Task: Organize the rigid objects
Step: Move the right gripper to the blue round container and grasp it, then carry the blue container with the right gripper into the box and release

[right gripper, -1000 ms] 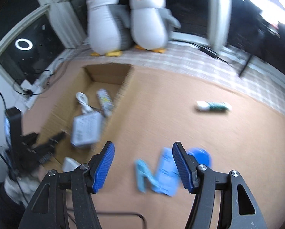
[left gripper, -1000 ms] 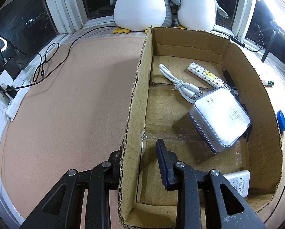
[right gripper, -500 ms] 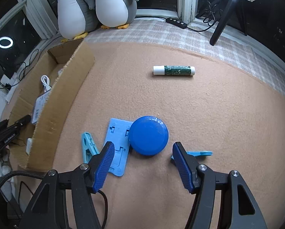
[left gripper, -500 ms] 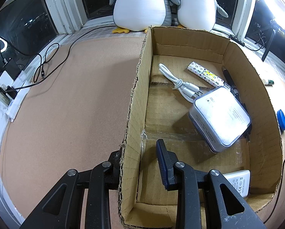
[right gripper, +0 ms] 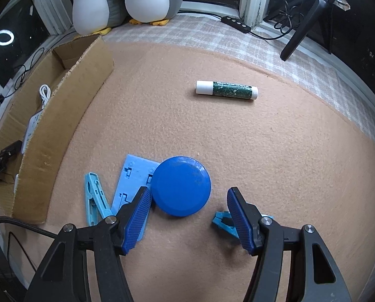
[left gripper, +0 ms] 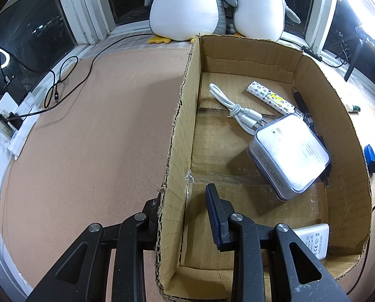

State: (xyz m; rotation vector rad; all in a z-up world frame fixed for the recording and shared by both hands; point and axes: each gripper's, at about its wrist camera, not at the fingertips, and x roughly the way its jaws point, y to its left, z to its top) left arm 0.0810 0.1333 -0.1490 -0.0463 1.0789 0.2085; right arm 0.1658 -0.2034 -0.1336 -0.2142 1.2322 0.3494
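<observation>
My left gripper (left gripper: pixel 185 201) is shut on the left wall of the cardboard box (left gripper: pixel 180 130), one finger outside and one inside. The box holds a clear plastic case (left gripper: pixel 290 153), a white cable (left gripper: pixel 234 108), a patterned stick (left gripper: pixel 270 98), a black pen (left gripper: pixel 303 105) and a white charger (left gripper: pixel 313 239). My right gripper (right gripper: pixel 187 193) stands open just over a round blue lid (right gripper: pixel 181 185) on the mat, with a finger on each side and neither pad touching it. The lid overlaps a light-blue flat plate (right gripper: pixel 134 173).
A light-blue clip (right gripper: pixel 94 196) lies left of the plate, and another blue clip (right gripper: pixel 222 222) sits under my right finger. A green-and-white tube (right gripper: pixel 226 90) lies farther back on the mat. Two plush penguins (left gripper: pixel 187 7) stand by the window behind the box. Cables run along the left edge (left gripper: pixel 56 85).
My right gripper swung away from the box and came down over the blue lid, which now sits between its fingers. The left gripper and the box have not moved.
</observation>
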